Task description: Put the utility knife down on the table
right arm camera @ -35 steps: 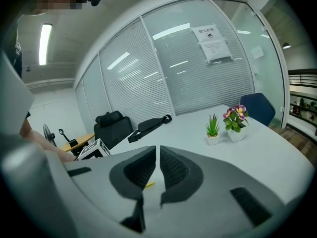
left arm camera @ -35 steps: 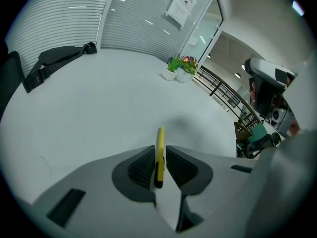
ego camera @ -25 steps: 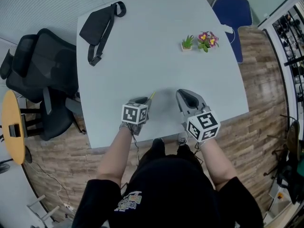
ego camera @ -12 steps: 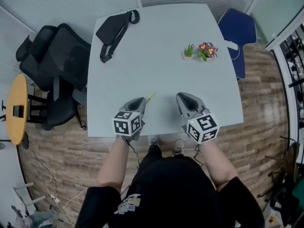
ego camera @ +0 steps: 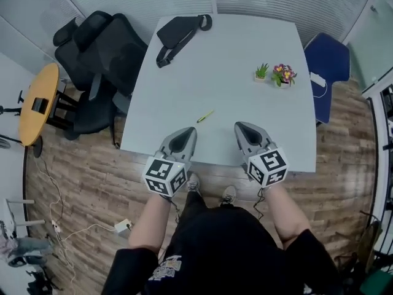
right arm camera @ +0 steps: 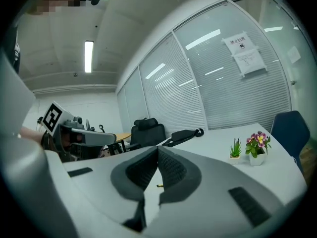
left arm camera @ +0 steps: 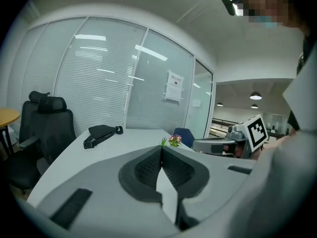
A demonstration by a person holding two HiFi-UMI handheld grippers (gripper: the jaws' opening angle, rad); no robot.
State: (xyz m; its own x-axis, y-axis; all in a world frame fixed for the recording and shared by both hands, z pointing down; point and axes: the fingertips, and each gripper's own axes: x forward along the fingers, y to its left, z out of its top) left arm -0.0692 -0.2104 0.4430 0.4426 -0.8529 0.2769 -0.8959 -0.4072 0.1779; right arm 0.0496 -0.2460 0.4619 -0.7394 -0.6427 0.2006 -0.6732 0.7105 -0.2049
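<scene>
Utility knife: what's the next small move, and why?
Probably just draw both grippers off the table edge. The utility knife lies flat on the table, apart from the left gripper and right gripper, whose jaws are together and empty, so the putting-down looks done.

Smooth matt table, wood-plank floor

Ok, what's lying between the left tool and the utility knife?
Nothing. In the head view, only a bare strip of table separates the left tool from the utility knife.
</scene>
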